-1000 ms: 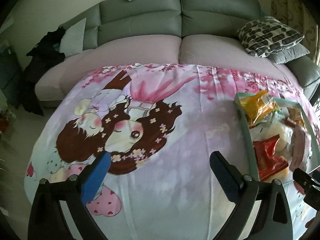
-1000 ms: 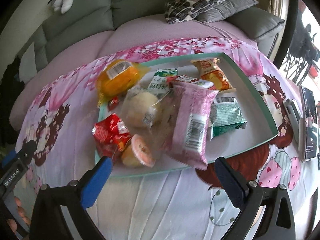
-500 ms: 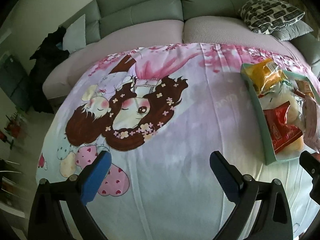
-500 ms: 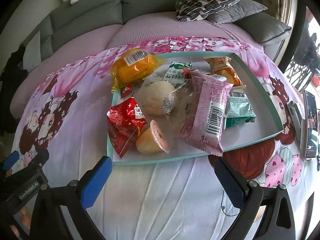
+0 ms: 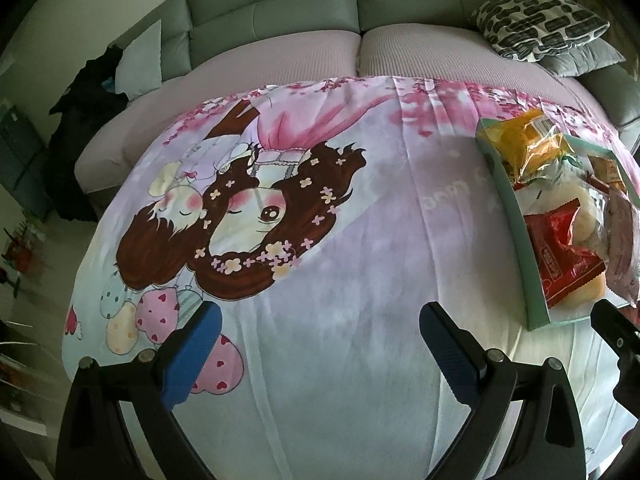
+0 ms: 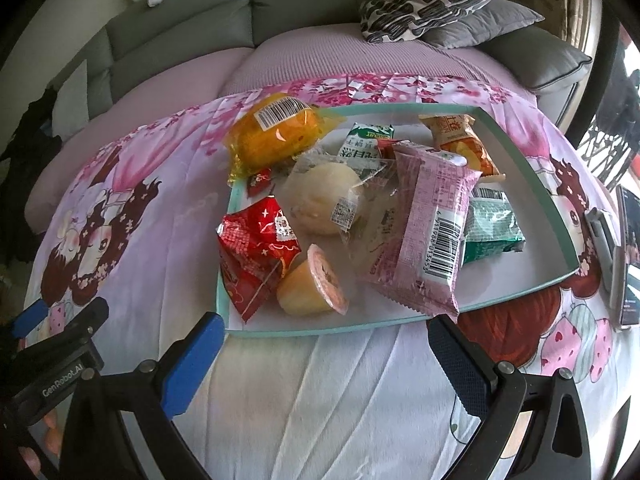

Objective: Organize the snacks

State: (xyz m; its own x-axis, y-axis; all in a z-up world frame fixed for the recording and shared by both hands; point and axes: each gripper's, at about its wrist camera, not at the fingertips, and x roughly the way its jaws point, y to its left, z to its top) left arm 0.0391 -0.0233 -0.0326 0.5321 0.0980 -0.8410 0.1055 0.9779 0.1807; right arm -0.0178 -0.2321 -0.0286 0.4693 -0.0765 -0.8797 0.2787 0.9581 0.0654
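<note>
Pink cartoon-printed cloth (image 5: 320, 320) covers the table, with a grey sofa (image 5: 280, 12) behind it. The left gripper (image 5: 320, 344) hovers over bare cloth, its blue-padded fingers spread wide and empty. To its right lies a teal-rimmed tray (image 6: 532, 184) heaped with snacks. In the right wrist view, from the left: a red packet (image 6: 256, 248) and an orange bag (image 6: 276, 132) over the tray's left edge, a jelly cup (image 6: 316, 288) on its side, a wrapped bun (image 6: 324, 200), a pink packet (image 6: 428, 232) lying across the pile, then a green packet (image 6: 490, 228). The right gripper (image 6: 324, 356) hangs just before the tray's near rim, fingers wide apart, holding nothing. A phone (image 6: 624, 256) lies at the far right.
</note>
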